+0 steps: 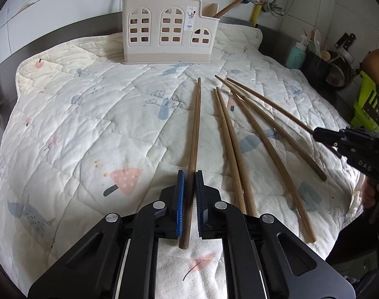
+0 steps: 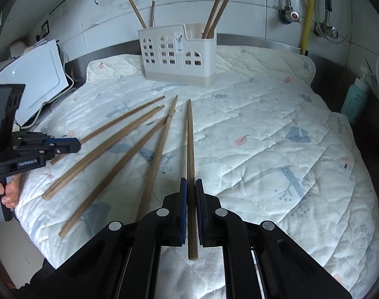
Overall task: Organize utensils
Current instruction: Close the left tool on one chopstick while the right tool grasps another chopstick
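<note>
The left gripper [image 1: 188, 174] is closing its blue-padded jaws around a long brown wooden chopstick [image 1: 195, 127], pads touching it on both sides near its thick butt end. That chopstick is lying on the white quilted mat [image 1: 90, 124] printed with mushrooms and trees, its long axis running straight away from the jaws, the thin tip pointing toward the cream plastic utensil holder with arched window cut-outs [image 1: 164, 32].

The right gripper [image 2: 191, 182] is likewise clamping a second wooden chopstick [image 2: 190, 137], held near its butt, long axis in line with the fingers, tip aimed at the same holder.

Between the 2 held sticks, 4 loose wooden chopsticks [image 1: 241, 139] are lying fanned on the mat, tips converging toward the holder and butts spreading toward the near edge.

The holder is standing upright at the mat's far side, near the tiled wall, with 2 chopsticks leaning in its tall left compartment and 2 in its lower right compartment. The mat is covering a dark counter [image 2: 339, 79].
</note>
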Demonstrator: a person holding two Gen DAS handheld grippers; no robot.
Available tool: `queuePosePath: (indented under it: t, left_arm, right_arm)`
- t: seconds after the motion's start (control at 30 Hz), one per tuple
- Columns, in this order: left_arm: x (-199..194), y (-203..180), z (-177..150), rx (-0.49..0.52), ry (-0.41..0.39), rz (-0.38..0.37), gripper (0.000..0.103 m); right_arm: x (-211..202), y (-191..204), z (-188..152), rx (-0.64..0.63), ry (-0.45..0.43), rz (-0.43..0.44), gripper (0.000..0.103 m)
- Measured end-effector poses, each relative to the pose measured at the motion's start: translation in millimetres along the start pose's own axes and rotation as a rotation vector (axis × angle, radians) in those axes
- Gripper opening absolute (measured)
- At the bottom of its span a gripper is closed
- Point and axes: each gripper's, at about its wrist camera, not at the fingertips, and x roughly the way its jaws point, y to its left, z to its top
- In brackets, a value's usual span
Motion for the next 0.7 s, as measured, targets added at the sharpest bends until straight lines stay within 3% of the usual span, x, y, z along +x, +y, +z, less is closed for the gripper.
queuePosePath:
  t: [0.47, 0.7]
  left_arm:
    - [-35, -3, 23, -0.018, -0.114, -0.028, 0.001]
    - [-29, 0, 14, -0.016, -0.073, -0.041, 0.002]
  right_arm:
    - [-51, 4, 43, -0.027, -0.138, -0.003, 0.006]
    - [-46, 7, 34, -0.028, -0.109, 0.0, 0.006]
